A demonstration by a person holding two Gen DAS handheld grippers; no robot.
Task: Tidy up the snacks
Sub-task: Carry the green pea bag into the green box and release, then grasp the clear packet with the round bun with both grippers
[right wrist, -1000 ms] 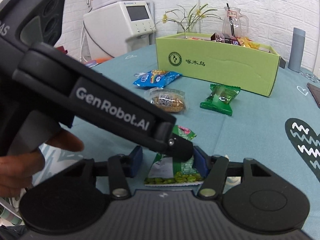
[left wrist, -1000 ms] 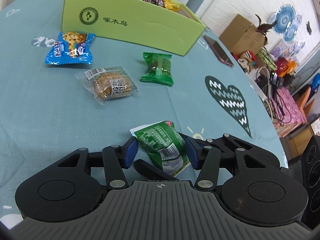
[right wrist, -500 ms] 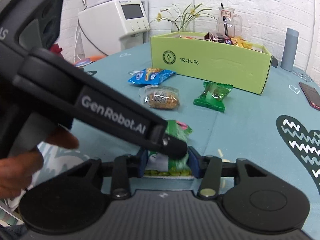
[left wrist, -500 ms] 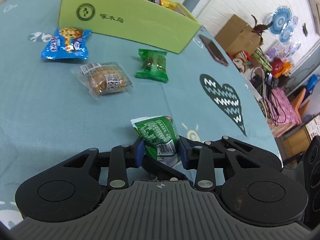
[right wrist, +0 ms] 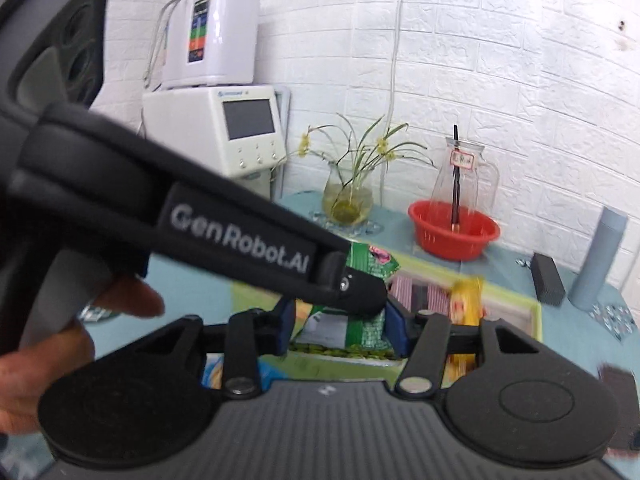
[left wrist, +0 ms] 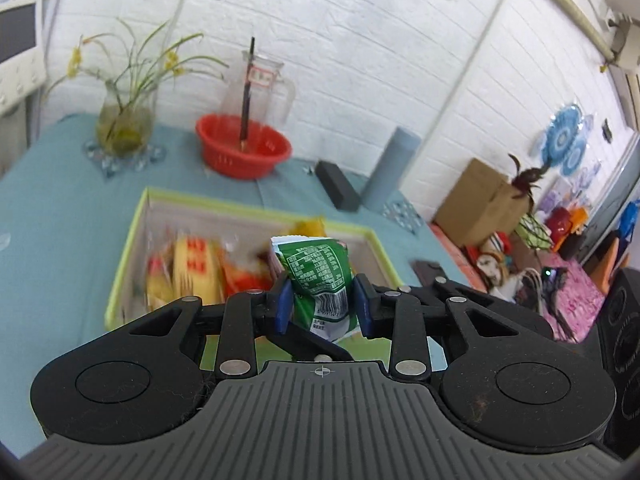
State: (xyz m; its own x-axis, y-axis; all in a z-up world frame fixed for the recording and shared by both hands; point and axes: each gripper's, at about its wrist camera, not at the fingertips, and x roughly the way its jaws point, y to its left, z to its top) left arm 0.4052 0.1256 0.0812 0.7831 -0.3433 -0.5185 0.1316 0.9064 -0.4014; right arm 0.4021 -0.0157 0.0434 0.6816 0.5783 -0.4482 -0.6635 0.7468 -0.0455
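Observation:
A green snack packet (left wrist: 316,276) hangs in the air over the open light-green box (left wrist: 132,240). My left gripper (left wrist: 322,300) grips its lower half between the blue pads, the jaws still closing a little. In the right wrist view the same packet (right wrist: 366,260) also sits between the pads of my right gripper (right wrist: 340,326), whose jaws are opening slightly but still touch it. The left gripper's black body, lettered GenRobot.AI (right wrist: 240,236), crosses that view, held by a hand (right wrist: 40,360). Yellow and red packets (left wrist: 196,268) lie in the box (right wrist: 516,300).
Behind the box stand a red basin (left wrist: 244,152), a glass jug (left wrist: 260,84), a flower vase (left wrist: 124,124), a grey cylinder (left wrist: 394,164) and a black case (left wrist: 338,190). A phone (left wrist: 430,270) lies right of the box. A blue packet (right wrist: 216,372) shows below.
Both grippers closed on the green packet lying on the table, then lifted it together up and forward until it hangs over the box.

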